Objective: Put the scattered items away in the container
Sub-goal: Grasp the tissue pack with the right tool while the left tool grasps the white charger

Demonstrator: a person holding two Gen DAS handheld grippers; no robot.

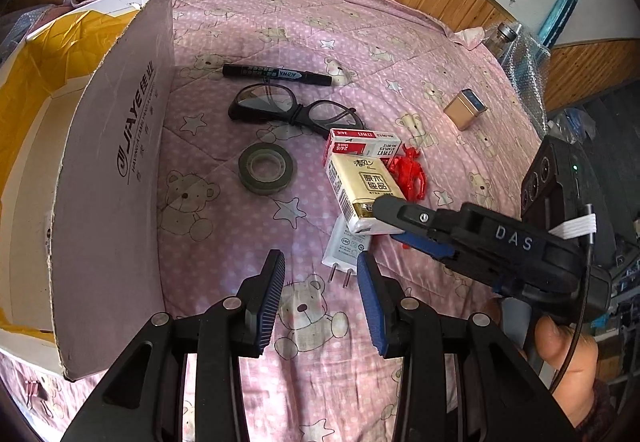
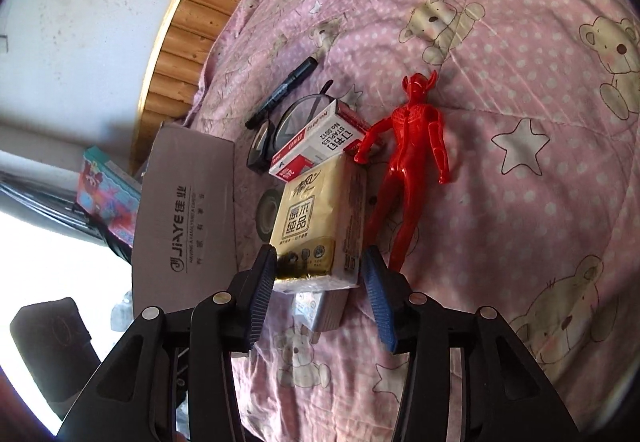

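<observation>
Pink quilted bedding [image 1: 248, 26] printed with bears and stars covers the work surface, with wood panelling behind it. At the far left stands the cardboard box [image 1: 108, 170], its flap marked JIAYE raised upright and yellow lining showing inside. Just right of the flap, a black marker [image 1: 276, 75] lies farthest back, a pair of black-framed glasses [image 1: 294, 110] in front of it, and a roll of dark tape [image 1: 267, 168] nearer still, each apart from the others.

Low in the left wrist view, the left gripper [image 1: 322, 276] hovers over bare bedding with its 2 fingers spread wide and nothing between them. Beside its right fingertip lies a white plug adapter [image 1: 346, 250], prongs pointing toward the camera.

Resting partly on that adapter is a yellow tissue pack [image 2: 316, 218], and a red and white staples box [image 2: 316, 146] touches its far end. The right gripper [image 2: 320, 270] has its 2 fingers set wide on either side of the pack's near end; the left blue pad [image 2: 262, 290] sits at the pack's edge, the right one stands off it, so the pack is straddled, not clamped. A red toy figure [image 2: 412, 146] lies flat just right of the pack. Well apart at the far right sits a small gold tin [image 1: 466, 108].
</observation>
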